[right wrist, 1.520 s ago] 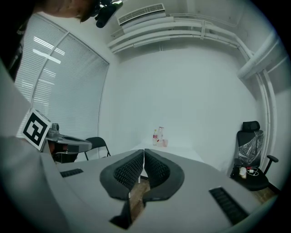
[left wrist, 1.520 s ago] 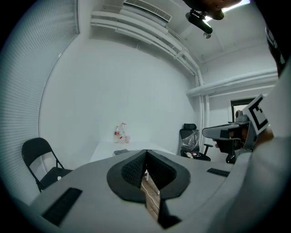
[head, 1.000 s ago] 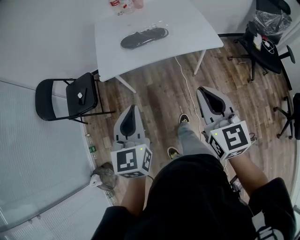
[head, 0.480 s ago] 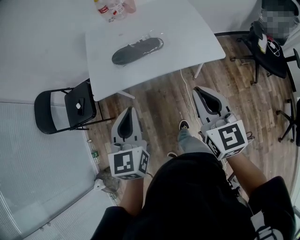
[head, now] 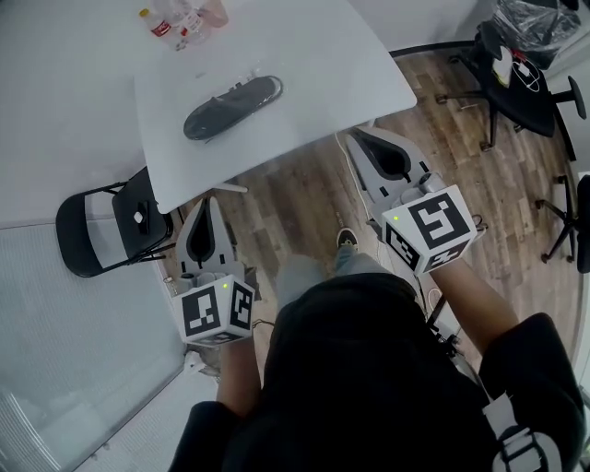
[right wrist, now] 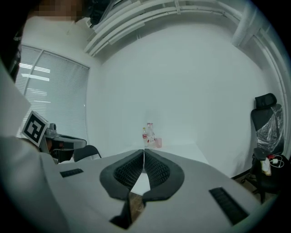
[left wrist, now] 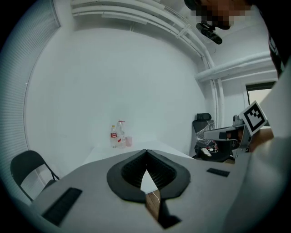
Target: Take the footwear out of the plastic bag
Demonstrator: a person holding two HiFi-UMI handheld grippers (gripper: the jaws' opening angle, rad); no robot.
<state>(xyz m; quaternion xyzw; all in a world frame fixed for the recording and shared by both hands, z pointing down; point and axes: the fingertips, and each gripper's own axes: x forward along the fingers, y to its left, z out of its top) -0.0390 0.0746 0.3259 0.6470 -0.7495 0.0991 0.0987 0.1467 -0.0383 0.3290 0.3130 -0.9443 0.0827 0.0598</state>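
A dark shoe in a clear plastic bag [head: 232, 95] lies on the white table [head: 313, 64], toward its left half. My left gripper [head: 205, 205] is held over the wooden floor in front of the table's near edge, shut with nothing in it. My right gripper [head: 355, 136] hangs close to the table's near right edge, also shut and empty. In the left gripper view the jaw tips [left wrist: 146, 151] meet, and the table lies ahead. The right gripper view shows its tips [right wrist: 144, 151] touching too. The bag is hidden behind the jaws in both gripper views.
Bottles and a pink cup [head: 180, 20] stand at the table's far left corner. A black folding chair [head: 101, 230] is left of the table, office chairs [head: 516, 74] at the right. A white cable [head: 369, 184] runs across the wooden floor. The person's legs and shoe [head: 346, 241] are between the grippers.
The person has stepped toward the table, which now lies closer to both grippers. The right gripper has come up to the table's near edge. Both stay shut.
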